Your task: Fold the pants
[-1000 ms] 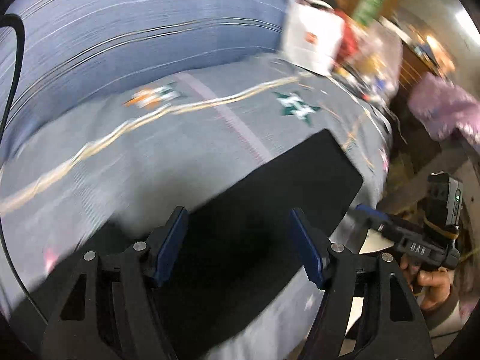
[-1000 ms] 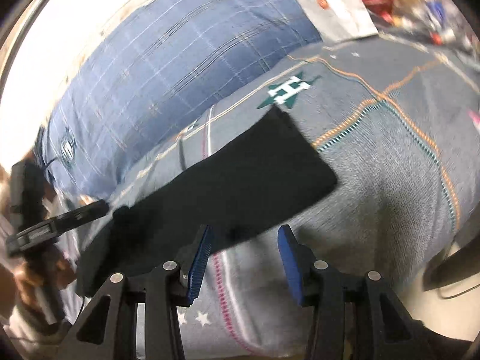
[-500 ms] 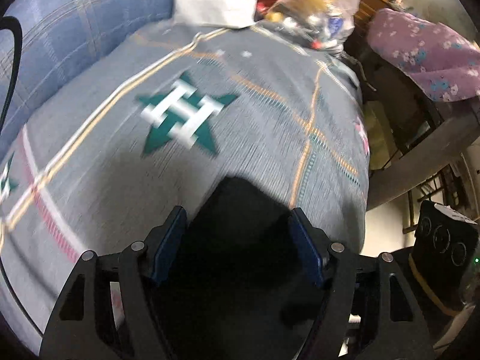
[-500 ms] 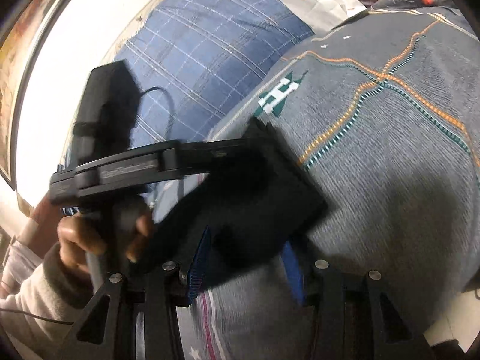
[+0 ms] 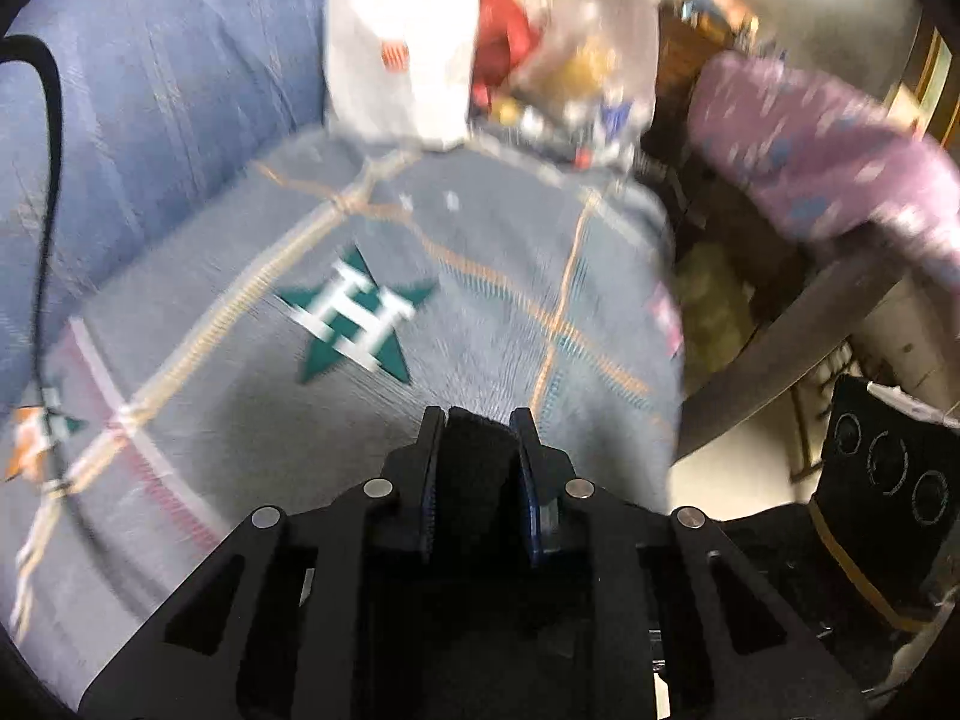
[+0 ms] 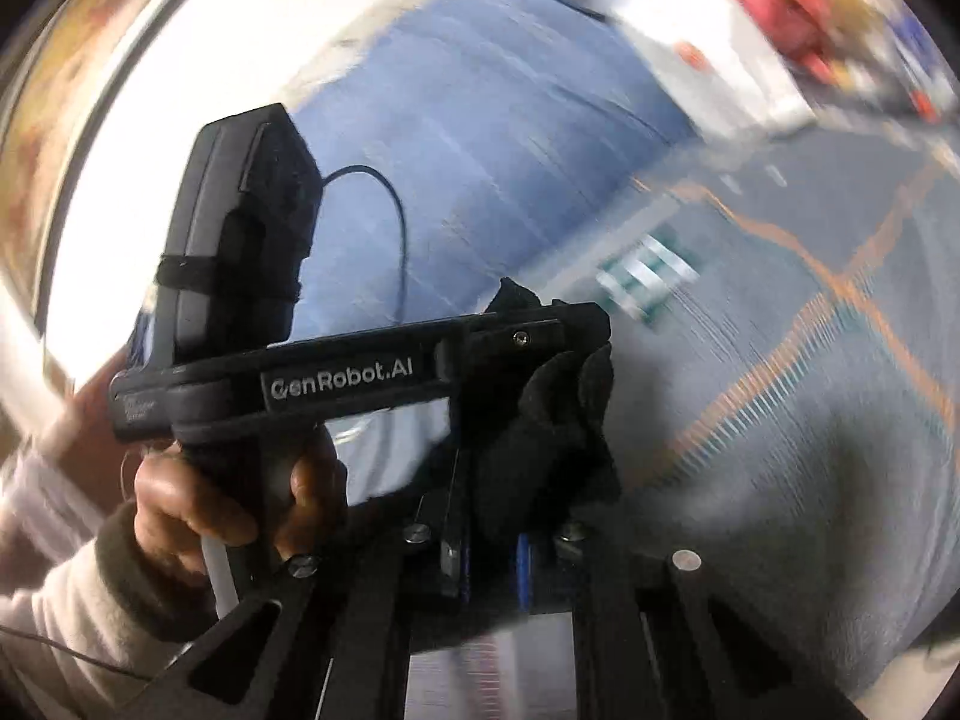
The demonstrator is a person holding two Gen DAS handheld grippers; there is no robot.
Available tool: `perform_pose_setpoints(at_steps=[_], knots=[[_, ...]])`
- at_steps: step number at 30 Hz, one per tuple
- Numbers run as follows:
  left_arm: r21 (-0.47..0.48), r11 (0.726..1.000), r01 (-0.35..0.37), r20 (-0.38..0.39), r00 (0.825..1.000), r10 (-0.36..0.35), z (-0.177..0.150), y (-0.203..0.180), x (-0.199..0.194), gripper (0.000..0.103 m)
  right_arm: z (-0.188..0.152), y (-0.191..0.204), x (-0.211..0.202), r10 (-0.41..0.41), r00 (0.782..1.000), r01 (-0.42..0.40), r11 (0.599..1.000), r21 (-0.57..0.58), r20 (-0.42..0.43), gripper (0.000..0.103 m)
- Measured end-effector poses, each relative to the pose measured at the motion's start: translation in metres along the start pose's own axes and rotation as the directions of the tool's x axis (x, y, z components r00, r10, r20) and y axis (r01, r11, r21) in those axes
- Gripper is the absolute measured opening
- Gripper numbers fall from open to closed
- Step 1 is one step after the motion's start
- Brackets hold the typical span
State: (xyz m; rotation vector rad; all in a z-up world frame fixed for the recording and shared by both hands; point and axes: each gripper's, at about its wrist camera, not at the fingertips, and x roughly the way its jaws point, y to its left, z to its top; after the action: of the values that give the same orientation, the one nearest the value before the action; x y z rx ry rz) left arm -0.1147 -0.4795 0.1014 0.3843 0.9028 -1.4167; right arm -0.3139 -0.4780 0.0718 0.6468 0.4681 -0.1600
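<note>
A bed (image 5: 480, 276) carries everything here; its grey cover bears orange and pink stripes crossing one another and a green star with a white H (image 5: 357, 324); a blue plaid pillow (image 5: 162, 120) lies along its left side; at the far end a white bag (image 5: 399, 81) stands beside a blurred heap of red and clear packages (image 5: 564, 54).

Left gripper (image 5: 477, 420): both fingers nearly together, clamped on a bunch of black pants (image 5: 477, 468) between the pads. Right gripper (image 6: 486, 546): same state, 2 fingers pinched on the dark cloth (blue pads barely show). Left hand (image 6: 228, 498) wraps the left unit's handle, cream sleeve at the wrist. The left gripper sits just ahead of the right one, nearly touching.
</note>
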Motion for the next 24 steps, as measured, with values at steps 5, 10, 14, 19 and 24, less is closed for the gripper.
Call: perform_pose_setpoints(at_steps=[5, 10, 14, 19, 24], knots=[[-0.116, 0.99, -0.083, 0.108, 0.99, 0.096, -0.027, 0.027, -0.098, 0.023, 0.004, 0.09, 0.001, 0.073, 0.996, -0.082, 0.968, -0.239, -0.043, 0.01], [-0.311, 0.917, -0.249, 0.118, 0.947, 0.297, -0.107, 0.079, -0.167, 0.062, -0.036, 0.154, 0.057, 0.115, 0.97, -0.188, 0.912, -0.365, -0.212, 0.01], [-0.493, 0.824, -0.278, 0.07, 0.932, 0.356, -0.171, 0.114, -0.191, 0.063, -0.091, 0.164, 0.139, 0.08, 0.877, -0.243, 0.924, -0.295, -0.473, 0.032], [-0.58, 0.757, -0.302, 0.066, 0.908, 0.414, -0.219, 0.113, -0.206, 0.063, -0.062, 0.163, 0.097, 0.188, 0.89, -0.307, 0.921, -0.24, -0.415, 0.042], [-0.626, 0.741, -0.243, 0.078, 0.926, 0.369, -0.233, 0.105, -0.191, 0.067, -0.019, 0.114, 0.067, 0.09, 0.966, -0.134, 0.976, -0.174, -0.242, 0.049]])
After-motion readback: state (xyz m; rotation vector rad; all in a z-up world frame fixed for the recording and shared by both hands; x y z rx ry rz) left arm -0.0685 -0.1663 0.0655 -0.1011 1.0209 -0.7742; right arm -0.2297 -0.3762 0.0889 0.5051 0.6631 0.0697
